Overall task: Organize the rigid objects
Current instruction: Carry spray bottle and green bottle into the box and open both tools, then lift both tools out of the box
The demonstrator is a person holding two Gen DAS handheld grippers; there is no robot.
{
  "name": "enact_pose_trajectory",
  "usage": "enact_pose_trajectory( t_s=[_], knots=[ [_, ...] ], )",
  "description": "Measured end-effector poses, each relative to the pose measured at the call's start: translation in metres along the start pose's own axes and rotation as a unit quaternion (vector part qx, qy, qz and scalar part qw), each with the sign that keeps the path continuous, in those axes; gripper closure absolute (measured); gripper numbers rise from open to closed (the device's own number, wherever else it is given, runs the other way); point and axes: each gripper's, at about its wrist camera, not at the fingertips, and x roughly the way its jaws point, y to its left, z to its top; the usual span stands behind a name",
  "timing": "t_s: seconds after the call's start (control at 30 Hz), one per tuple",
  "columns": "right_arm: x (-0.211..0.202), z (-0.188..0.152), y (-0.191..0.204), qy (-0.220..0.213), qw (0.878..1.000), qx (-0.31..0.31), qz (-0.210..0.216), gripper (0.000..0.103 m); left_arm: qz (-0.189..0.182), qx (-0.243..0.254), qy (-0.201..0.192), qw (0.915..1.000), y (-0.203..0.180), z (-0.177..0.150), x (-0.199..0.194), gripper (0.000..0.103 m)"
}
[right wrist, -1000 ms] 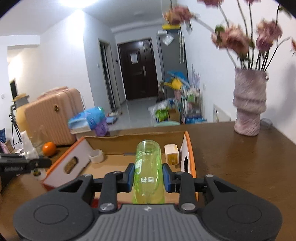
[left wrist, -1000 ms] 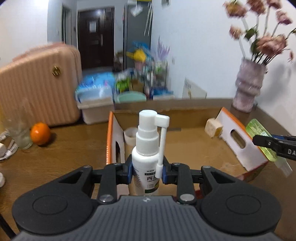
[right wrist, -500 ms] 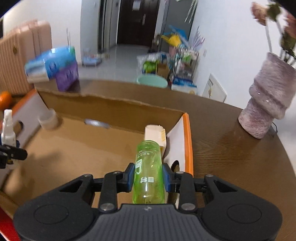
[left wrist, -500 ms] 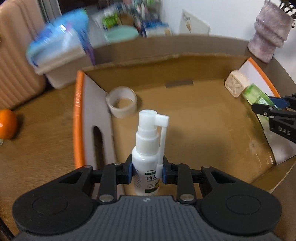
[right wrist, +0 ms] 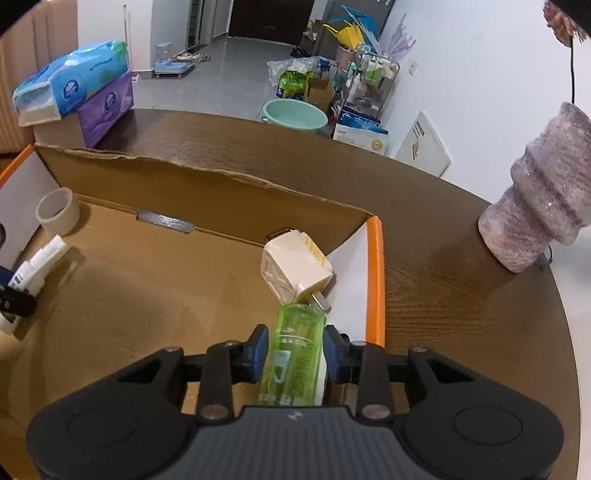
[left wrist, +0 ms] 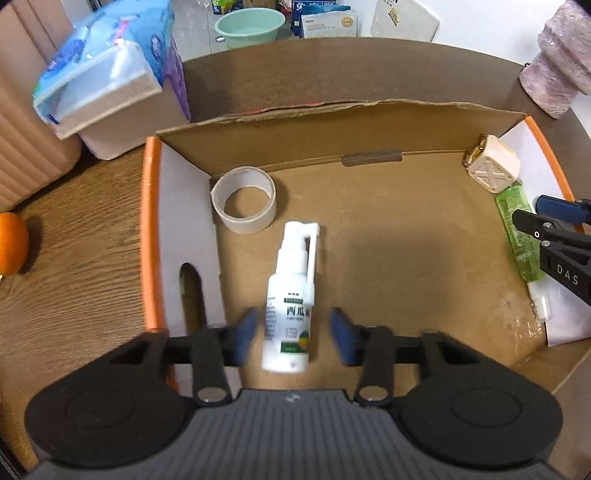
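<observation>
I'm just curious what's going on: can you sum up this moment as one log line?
left gripper: jaws just opened, spray bottle between, released | right gripper: shut on green bottle | both over box

This is a lived-in home. A round wooden table (right wrist: 443,295) carries a pinkish vase (right wrist: 539,218) at its right edge and stacked tissue packs (right wrist: 74,92) at its far left edge. Beyond the table lie a tiled floor (right wrist: 229,70), a green wash basin (right wrist: 295,114), a cluttered rack of household goods (right wrist: 365,77), a dark door (right wrist: 269,18) and a pink suitcase (left wrist: 22,110).
</observation>
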Motion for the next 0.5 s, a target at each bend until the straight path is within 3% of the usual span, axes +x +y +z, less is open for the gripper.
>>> enact_pose_trajectory(
  t_s=[0.33, 0.5],
  knots=[
    [-0.078, -0.001, -0.012, -0.026, 0.999, 0.025, 0.024, 0.062, 0.011, -0.018, -0.045, 0.9988, 0.016, -0.026, -0.076, 0.036],
    [-0.130, -0.008, -0.009, -0.056, 0.998, 0.017, 0.018, 0.049, 0.019, -0.018, -0.082, 0.9962, 0.009, -0.048, -0.118, 0.034]
  ],
)
